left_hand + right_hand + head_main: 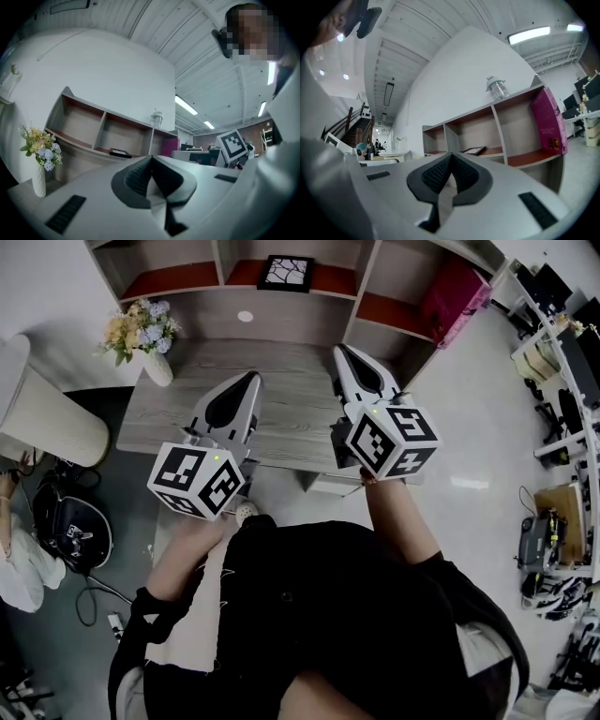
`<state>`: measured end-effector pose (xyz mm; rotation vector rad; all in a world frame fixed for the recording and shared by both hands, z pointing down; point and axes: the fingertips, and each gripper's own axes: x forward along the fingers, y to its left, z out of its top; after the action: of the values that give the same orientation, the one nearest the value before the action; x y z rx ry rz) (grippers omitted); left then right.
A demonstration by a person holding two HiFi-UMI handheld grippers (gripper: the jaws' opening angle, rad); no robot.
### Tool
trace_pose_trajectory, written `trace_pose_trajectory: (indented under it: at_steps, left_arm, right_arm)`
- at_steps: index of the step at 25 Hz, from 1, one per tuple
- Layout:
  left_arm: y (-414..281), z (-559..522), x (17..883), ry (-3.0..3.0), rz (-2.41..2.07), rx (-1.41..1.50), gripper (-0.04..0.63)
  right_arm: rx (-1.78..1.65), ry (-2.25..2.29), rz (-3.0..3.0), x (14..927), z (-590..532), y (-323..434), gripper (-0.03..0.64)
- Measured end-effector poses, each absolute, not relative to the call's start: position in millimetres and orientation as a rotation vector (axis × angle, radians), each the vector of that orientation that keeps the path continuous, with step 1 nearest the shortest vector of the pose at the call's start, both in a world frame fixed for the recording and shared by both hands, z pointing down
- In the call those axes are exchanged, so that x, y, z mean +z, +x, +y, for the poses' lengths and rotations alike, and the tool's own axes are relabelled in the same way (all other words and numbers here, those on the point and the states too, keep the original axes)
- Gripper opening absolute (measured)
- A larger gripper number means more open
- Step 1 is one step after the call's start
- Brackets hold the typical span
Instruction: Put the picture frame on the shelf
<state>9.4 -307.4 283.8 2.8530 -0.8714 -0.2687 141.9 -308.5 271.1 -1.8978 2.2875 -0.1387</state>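
Nearest, a person in a black top (319,615) holds two grey grippers level over a grey wood-grain table (291,413). At the table's left corner stands a white vase of yellow and blue flowers (142,336). The left gripper (253,378) has its jaws pressed together, empty. Beyond, the black picture frame (286,272) sits in the middle compartment of the grey-and-red shelf (300,317). The right gripper (339,351) is likewise closed on nothing. A magenta box (457,296) stands in the right compartment.

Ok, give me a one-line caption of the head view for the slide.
Picture frame lying in the middle compartment of the shelf; left gripper and right gripper shut and empty above the desk.
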Motion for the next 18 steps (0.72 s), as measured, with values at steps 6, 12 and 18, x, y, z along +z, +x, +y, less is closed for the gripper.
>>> trace_pose_trajectory:
  at_steps: [6, 12, 18]
  left_arm:
    - [11, -298, 282, 2.860, -0.879, -0.273, 0.011]
    - [8, -292, 283, 2.862, -0.882, -0.261, 0.011]
    - [-1, -292, 282, 2.856, -0.902, -0.258, 0.011]
  right_arm:
    - [-0.119, -1.892, 2.310, 271, -298, 139, 0.005]
    - [-0.127, -1.868, 2.334, 271, -294, 133, 0.005]
    - [-0.111, -1.848, 2.368, 268, -297, 119, 0.005]
